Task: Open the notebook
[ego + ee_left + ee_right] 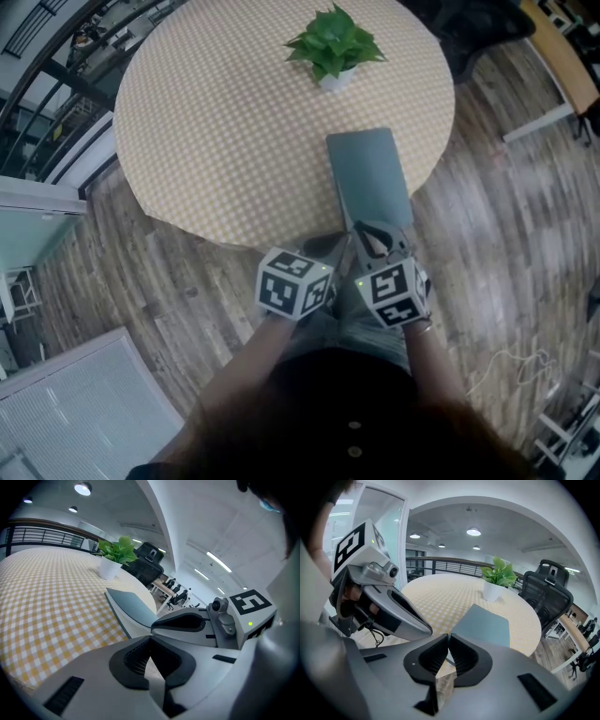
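Right tongs (447, 637) are nipped together on the near edge of the notebook (483, 624), pads pressing a thin lip of it. Left tongs (150, 638) are together with nothing in them, just left of the right pair and short of the book. Notebook lies straight ahead of both, long axis running away from the tips, near end at the edge of the checked table (216, 141); plant (334, 45) well beyond its far end. My read: slim and light, teal cover (368, 178) smooth and likely bendy, so a small bite could slip or crease it. Near end looks lifted off the table; can't tell if that's cover alone or the whole book. Body will probably ride up with the cover, so I'd pin the pages with the left tips and take the cover at its free edge, away from the spine
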A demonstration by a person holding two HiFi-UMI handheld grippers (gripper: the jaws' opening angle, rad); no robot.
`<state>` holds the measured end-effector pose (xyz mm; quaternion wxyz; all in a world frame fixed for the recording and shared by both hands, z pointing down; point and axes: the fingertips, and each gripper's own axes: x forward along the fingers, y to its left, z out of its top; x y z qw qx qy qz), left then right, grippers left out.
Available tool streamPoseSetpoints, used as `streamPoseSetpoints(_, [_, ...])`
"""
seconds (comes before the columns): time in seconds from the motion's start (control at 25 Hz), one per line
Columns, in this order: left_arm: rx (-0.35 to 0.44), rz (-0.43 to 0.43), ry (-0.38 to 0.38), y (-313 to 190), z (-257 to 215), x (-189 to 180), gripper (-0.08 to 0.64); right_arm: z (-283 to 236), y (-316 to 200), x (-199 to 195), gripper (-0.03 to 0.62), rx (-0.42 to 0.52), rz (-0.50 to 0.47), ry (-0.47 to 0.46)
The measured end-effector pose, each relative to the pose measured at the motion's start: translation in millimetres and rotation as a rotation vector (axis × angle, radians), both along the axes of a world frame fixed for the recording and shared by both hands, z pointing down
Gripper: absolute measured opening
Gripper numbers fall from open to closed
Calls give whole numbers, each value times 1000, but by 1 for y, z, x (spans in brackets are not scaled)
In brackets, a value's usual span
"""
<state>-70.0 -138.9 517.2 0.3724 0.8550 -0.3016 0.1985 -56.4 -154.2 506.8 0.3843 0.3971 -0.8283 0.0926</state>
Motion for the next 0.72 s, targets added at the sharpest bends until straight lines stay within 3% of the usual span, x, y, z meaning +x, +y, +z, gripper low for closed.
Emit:
streamPoseSetpoints(0.4, [35, 30, 13, -5, -15, 4, 10, -28, -3, 12, 28, 30, 93, -99])
streamPoseSetpoints(0.72, [64, 60, 14, -7, -26, 19, 10, -46, -3, 27, 26, 60, 102, -138])
